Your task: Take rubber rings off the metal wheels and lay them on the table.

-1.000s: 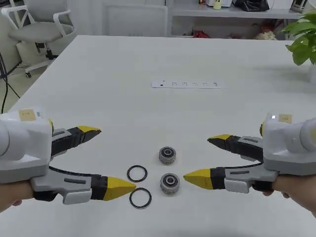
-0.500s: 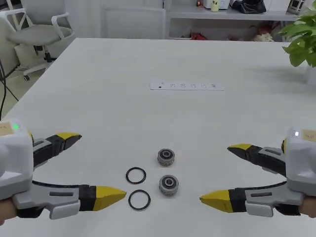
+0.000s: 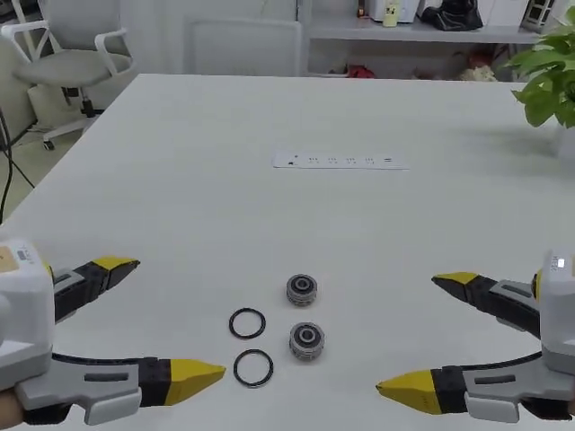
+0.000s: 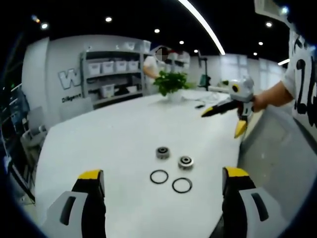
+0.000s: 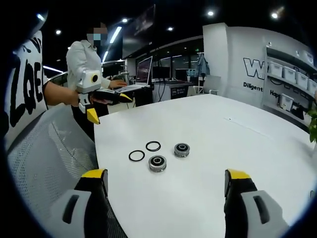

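Two small metal wheels stand side by side on the white table, one farther (image 3: 302,288) and one nearer (image 3: 307,341). Two black rubber rings lie flat to their left, one (image 3: 247,323) beside the other (image 3: 253,367). In the left gripper view the wheels (image 4: 163,152) (image 4: 185,161) and rings (image 4: 159,176) (image 4: 182,185) lie ahead of the jaws. In the right gripper view the wheels (image 5: 182,149) (image 5: 157,163) and rings (image 5: 153,146) (image 5: 136,155) lie likewise. My left gripper (image 3: 171,319) is open at the lower left, my right gripper (image 3: 422,334) open at the lower right. Both hold nothing.
A white power strip (image 3: 340,161) lies flat mid-table. A potted plant (image 3: 546,74) stands at the far right edge. A white office chair (image 3: 70,56) sits beyond the table's left corner, with shelves behind. A person stands in the background of the right gripper view.
Both grippers have drawn back and apart, away from the wheels and rings. The wheels and rings lie where they were.
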Tool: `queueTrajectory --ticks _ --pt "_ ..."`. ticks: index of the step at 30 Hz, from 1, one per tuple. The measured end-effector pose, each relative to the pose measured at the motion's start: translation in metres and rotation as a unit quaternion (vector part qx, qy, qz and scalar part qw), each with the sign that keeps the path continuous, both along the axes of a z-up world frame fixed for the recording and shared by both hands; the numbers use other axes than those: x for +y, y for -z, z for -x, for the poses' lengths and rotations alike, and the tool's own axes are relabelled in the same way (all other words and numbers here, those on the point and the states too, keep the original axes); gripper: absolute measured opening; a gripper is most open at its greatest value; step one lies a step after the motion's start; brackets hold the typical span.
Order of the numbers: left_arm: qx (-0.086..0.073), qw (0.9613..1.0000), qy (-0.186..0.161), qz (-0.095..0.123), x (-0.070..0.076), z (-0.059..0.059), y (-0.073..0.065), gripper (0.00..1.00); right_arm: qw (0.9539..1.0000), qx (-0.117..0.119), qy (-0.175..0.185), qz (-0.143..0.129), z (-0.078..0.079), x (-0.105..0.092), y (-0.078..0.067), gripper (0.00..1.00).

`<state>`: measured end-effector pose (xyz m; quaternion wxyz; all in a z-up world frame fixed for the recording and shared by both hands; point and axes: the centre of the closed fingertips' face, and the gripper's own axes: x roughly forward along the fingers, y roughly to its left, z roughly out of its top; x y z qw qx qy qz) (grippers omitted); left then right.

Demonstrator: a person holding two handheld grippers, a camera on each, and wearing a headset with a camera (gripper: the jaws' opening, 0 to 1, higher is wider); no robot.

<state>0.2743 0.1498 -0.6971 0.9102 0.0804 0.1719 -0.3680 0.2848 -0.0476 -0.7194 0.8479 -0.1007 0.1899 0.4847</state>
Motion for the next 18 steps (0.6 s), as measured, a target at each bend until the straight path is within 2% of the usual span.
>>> queueTrajectory --ticks 18 --pt "0.001 1.0 -0.008 -0.002 0.0028 0.0054 0.0001 1.0 1.0 0.001 0.007 0.0 0.0032 -0.0072 0.0013 0.96"
